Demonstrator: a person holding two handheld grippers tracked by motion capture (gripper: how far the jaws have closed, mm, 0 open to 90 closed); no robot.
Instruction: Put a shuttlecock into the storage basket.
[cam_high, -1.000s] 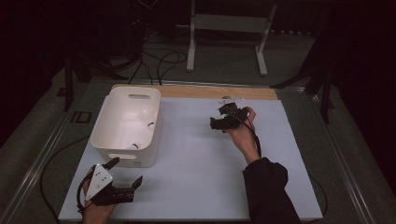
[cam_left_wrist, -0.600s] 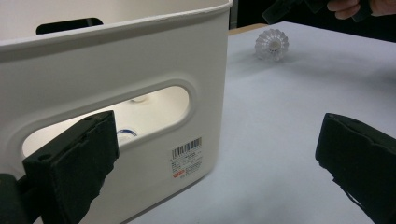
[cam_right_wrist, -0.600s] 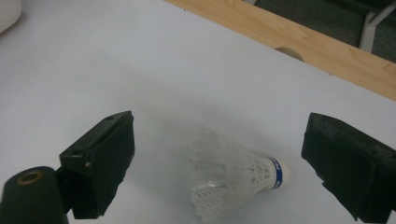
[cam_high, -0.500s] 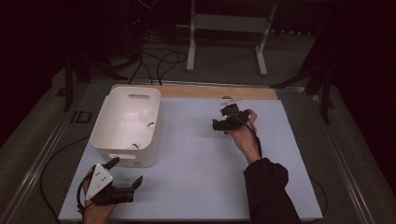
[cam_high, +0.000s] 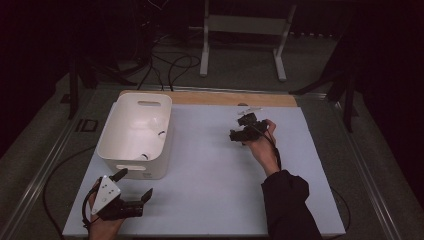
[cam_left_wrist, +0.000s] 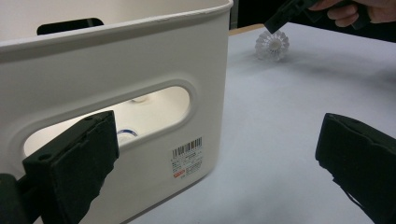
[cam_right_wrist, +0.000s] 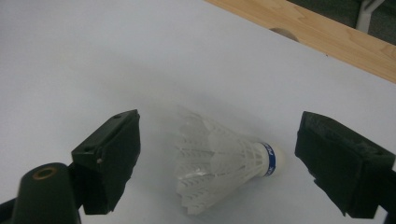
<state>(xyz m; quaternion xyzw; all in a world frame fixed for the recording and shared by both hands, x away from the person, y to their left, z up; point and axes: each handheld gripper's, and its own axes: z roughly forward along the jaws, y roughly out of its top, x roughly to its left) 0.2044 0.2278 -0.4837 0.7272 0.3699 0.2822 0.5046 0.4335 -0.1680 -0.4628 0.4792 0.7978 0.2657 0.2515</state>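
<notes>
Right claw (cam_right_wrist: 215, 163) sits low over the far right part of the white tabletop (cam_high: 210, 165), with a shuttlecock (cam_right_wrist: 224, 163) lying on its side between the two jaws. Jaws are spread wide and have just been closing a little; neither pad touches the feathers or the cork yet, with a clear gap on both sides. The cork end with its blue band points toward the right-hand jaw in the right gripper view, the feather skirt toward the left-hand one. The shuttlecock rests on the tabletop, near the wooden strip (cam_right_wrist: 327, 37) along the far edge.

In the high view the right claw (cam_high: 243, 127) is held by the right hand (cam_high: 262, 145), dark sleeve coming in from the bottom; the shuttlecock itself is too small there to make out.

Left claw (cam_high: 135, 187) is at the near left corner of the tabletop, held by the left hand (cam_high: 102, 225), grey three-cornered plate on top. Its jaws are spread wide with nothing between them. It points at the near wall of the white bin (cam_high: 135, 140), just beside it, not touching.

The left gripper view looks at the bin (cam_left_wrist: 140, 93) from close up: handle slot and a barcode sticker (cam_left_wrist: 187, 156) on the near wall. Through the slot a small whitish thing with a blue ring shows inside the bin; too little of it is visible to say what it is. Farther off in that view: the shuttlecock (cam_left_wrist: 272, 45) on the tabletop, with the right claw (cam_left_wrist: 292, 11) above it.
</notes>
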